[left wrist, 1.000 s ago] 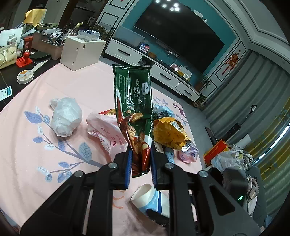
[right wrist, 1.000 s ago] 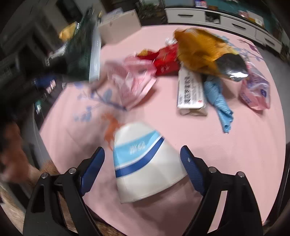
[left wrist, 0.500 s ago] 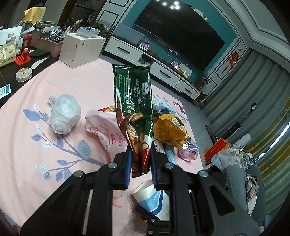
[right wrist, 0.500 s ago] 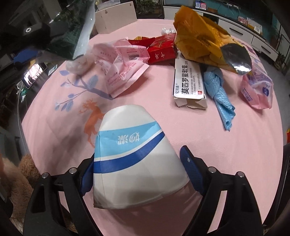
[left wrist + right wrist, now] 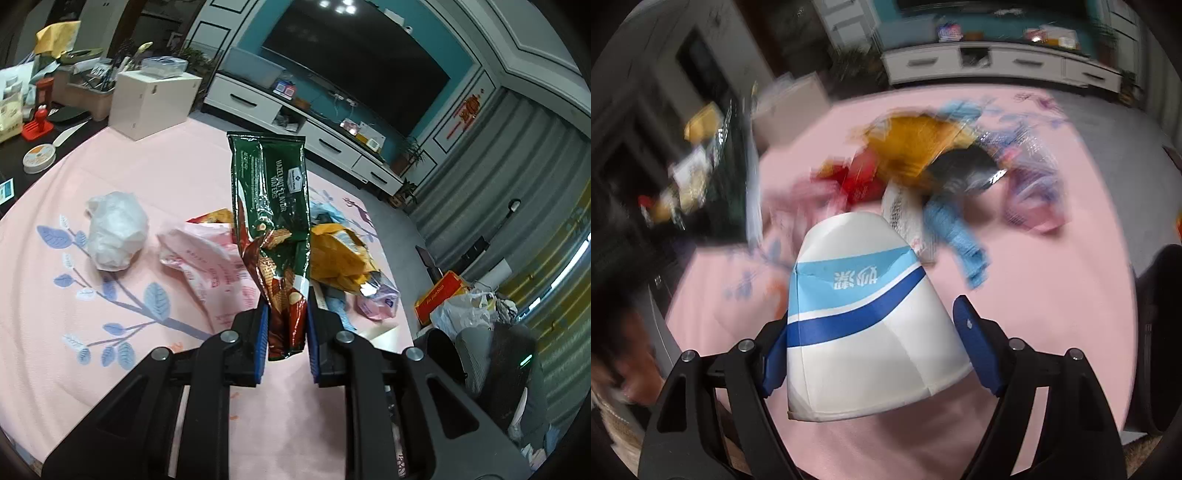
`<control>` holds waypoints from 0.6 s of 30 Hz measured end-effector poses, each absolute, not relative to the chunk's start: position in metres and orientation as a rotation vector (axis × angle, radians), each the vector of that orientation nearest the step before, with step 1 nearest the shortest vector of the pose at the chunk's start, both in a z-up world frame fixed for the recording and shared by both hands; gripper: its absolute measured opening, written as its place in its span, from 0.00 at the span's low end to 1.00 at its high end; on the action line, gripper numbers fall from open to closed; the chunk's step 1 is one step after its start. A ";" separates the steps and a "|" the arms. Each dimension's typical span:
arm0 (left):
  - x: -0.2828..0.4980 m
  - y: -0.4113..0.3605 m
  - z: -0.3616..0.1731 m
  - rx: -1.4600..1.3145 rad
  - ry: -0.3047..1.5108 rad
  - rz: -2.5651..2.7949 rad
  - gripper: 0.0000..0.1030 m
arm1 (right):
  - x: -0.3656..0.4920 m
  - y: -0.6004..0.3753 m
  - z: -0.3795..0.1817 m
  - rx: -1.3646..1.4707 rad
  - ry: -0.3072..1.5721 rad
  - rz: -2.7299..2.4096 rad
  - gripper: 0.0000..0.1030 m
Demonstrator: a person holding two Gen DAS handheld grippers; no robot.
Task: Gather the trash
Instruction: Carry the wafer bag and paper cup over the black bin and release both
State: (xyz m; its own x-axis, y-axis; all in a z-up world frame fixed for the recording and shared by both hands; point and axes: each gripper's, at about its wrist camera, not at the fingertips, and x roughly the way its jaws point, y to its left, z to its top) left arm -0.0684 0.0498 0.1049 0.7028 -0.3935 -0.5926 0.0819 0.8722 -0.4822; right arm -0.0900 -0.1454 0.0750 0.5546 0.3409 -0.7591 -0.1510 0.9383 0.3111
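- Left gripper (image 5: 286, 334): fingers clenched on the lower end of the green wafer wrapper (image 5: 273, 218), which stands upright, clear of the counter (image 5: 110, 387).
- Right gripper (image 5: 871, 354): jaws have just been closing around the crumpled paper cup (image 5: 860, 325). The cup sits base-forward between the blue pads. The left pad looks in contact; on the right, cannot tell if the pad presses or only lies alongside.
- Progress, as judged: two pieces in hand, none seen binned. No bin identifiable in either view.
- Still lying on the pink cloth: white crumpled bag (image 5: 114, 230), pink packet (image 5: 207, 262), yellow foil bag (image 5: 340, 258), small pink pouch (image 5: 376, 302), blue glove (image 5: 960, 236), a red packet (image 5: 860, 181), a flat white box (image 5: 905, 214). Most of the job remains.
- Room: near the cup the cloth is bare; counter edge falls away to the floor on the right. The trash cluster sits mid-counter, pieces touching or overlapping. White storage box (image 5: 155, 103) and desk clutter crowd the far left edge.
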 end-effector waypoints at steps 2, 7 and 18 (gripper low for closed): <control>-0.070 0.036 0.108 -0.421 0.743 -0.293 0.17 | -0.099 -0.167 0.097 0.267 0.864 0.268 0.77; -0.077 -0.013 0.124 -0.357 0.733 -0.407 0.18 | -0.128 -0.225 0.146 0.344 0.672 0.158 0.77; -0.100 -0.149 0.135 -0.266 0.785 -0.686 0.19 | -0.175 -0.318 0.171 0.438 0.491 -0.127 0.78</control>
